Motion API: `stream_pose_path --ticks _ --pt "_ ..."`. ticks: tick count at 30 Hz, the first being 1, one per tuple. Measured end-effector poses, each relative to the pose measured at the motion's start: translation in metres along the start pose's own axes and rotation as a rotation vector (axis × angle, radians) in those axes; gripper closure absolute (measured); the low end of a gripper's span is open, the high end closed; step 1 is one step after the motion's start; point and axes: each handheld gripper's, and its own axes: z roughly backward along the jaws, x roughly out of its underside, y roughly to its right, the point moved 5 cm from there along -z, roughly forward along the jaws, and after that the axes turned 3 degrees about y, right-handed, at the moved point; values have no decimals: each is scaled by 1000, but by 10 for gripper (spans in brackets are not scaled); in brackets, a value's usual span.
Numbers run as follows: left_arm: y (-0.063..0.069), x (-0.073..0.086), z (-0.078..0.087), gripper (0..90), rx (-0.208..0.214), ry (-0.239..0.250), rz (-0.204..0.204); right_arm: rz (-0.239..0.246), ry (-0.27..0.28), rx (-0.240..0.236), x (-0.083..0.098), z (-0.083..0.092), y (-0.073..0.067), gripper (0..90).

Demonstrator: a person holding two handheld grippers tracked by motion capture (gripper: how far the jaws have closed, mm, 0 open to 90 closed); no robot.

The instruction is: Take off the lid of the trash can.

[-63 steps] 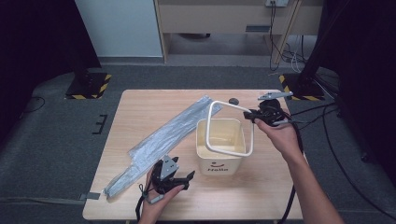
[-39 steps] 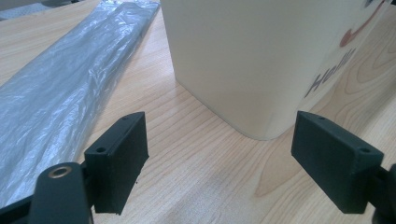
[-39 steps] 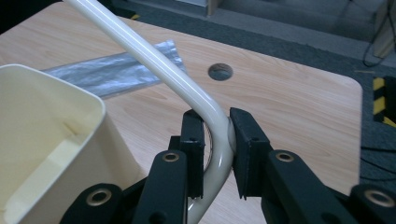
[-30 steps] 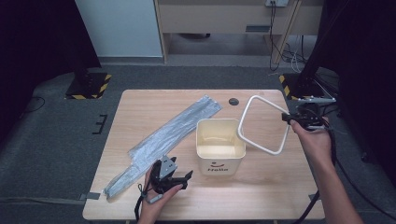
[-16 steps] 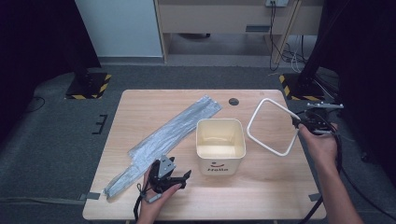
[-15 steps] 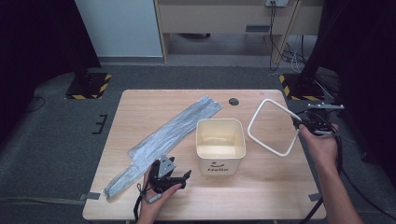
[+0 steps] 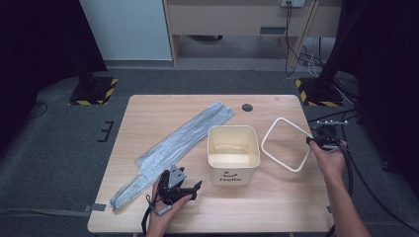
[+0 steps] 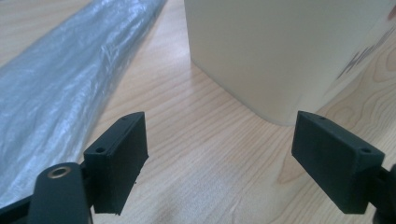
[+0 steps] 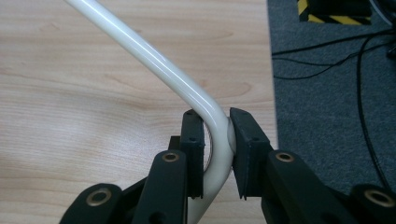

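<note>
The right gripper clamps one rounded corner of a white frame, seemingly light, stiff and slick, beside the tub, while the left gripper rests open.

cream tub upright, open, mid-counter; white frame tilted near right edge; grey bag lies flat toward left.

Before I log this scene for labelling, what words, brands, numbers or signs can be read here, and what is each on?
"Hello", under a smile mark, on the front of the cream bin, though small in the high view.
Brownish letters on the same bin in the left gripper view: cut off and blurred, not readable.
No other text can be read.
</note>
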Motion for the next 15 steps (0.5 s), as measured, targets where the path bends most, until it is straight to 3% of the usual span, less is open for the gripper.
stream_pose_path --ticks 8,15 --pt "-1 2 1 171 -14 1 12 0 -57 -9 11 -27 -6 761" --pt "1 3 -1 172 -8 -7 -1 -21 -90 10 15 -33 -2 759"
